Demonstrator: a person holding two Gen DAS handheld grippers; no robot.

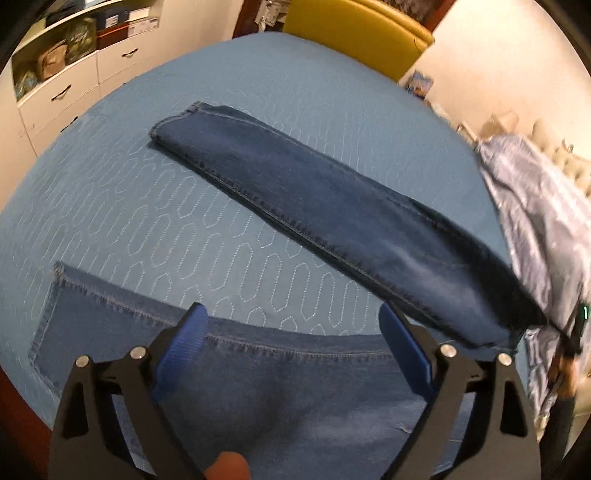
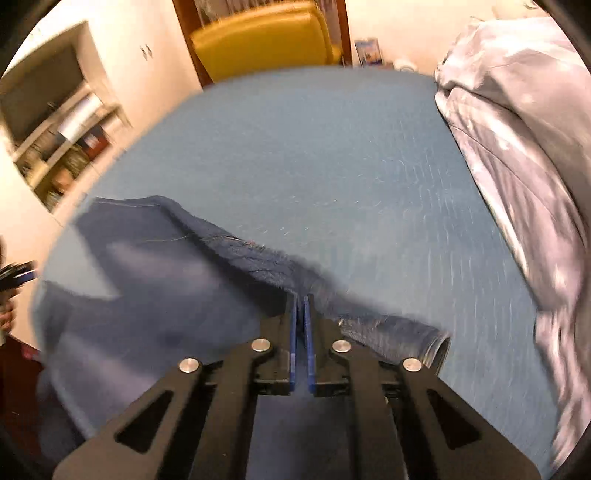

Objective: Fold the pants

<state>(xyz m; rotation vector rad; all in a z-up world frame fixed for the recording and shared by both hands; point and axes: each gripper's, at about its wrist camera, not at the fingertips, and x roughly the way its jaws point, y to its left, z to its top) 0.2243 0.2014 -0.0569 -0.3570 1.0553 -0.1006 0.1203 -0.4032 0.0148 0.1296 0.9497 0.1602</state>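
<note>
Dark blue jeans (image 1: pixel 295 398) lie on a blue quilted bedspread (image 1: pixel 147 221). In the left wrist view my left gripper (image 1: pixel 293 314) stands open just above the seat part, with a back pocket (image 1: pixel 85 332) to its left. One jeans leg (image 1: pixel 332 210) runs diagonally from its hem at the upper left to the right, where its end is raised off the bed. In the right wrist view, which is blurred, my right gripper (image 2: pixel 301 301) is shut on a fold of the denim (image 2: pixel 258 258). The rest of the jeans (image 2: pixel 147 295) spreads to the left.
A crumpled grey-blue duvet (image 2: pixel 517 147) is heaped along the bed's right side (image 1: pixel 546 229). A yellow upholstered piece (image 1: pixel 358 33) stands beyond the far edge. White cabinets with drawers and shelves (image 1: pixel 74 74) line the left wall. Bare bedspread (image 2: pixel 332 166) lies ahead of the right gripper.
</note>
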